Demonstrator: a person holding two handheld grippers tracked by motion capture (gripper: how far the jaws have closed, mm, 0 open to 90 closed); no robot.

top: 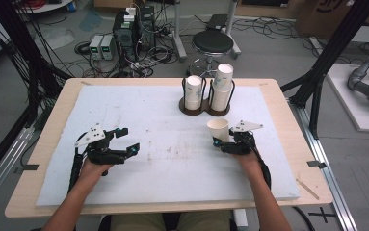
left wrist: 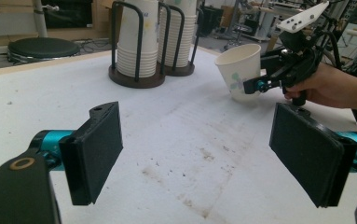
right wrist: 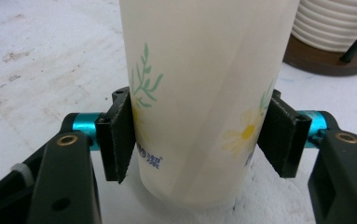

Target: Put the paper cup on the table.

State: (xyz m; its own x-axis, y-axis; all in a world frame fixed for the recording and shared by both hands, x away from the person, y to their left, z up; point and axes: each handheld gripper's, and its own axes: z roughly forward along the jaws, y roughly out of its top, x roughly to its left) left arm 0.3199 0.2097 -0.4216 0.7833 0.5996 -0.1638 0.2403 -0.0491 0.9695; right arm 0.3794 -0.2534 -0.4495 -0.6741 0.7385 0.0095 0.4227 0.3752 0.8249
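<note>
Right gripper (top: 219,140) clamps one paper cup (top: 218,129) low on its wall, both pads pressed against its sides, the cup upright with its base on the white mat (top: 163,149) of the counter (top: 57,110). Left gripper (top: 124,139) sits well apart at the mat's left with jaws spread wide, nothing between them. Two stacks of cups stand in a dark double holder (top: 205,107) near the far edge, just beyond the held cup. Bare mat lies between the two grippers.
</note>
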